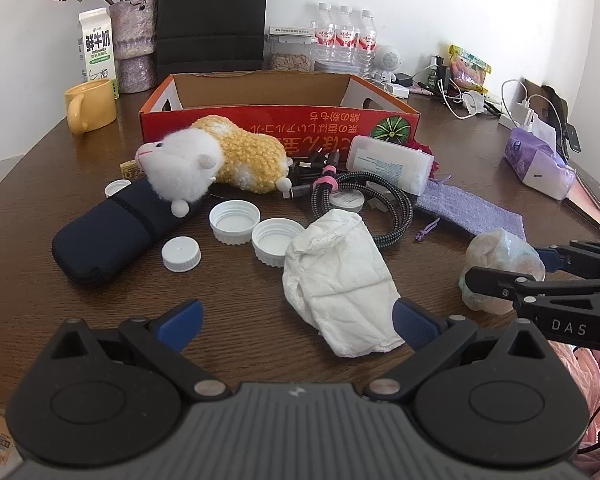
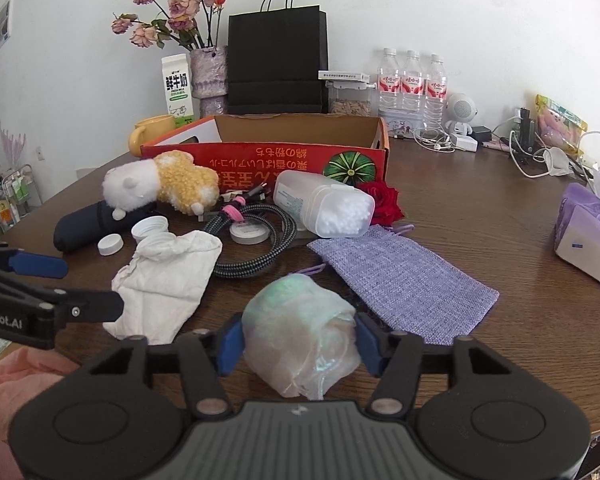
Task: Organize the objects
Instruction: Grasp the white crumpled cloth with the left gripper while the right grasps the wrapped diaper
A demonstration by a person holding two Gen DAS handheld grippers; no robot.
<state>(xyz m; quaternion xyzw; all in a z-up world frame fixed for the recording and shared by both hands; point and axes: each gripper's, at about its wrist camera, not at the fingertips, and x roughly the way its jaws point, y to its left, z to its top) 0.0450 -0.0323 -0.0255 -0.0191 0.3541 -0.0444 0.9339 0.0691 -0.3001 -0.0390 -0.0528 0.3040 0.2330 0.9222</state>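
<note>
Our right tool pinches the crumpled iridescent plastic bundle, just in front of the lilac woven pouch on the brown wooden surface. Our left tool gapes empty, beside the crumpled white cloth.

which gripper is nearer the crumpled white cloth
Left. The left gripper has its open jaws at the white cloth; the right gripper is beside it, around the iridescent bundle.
</note>
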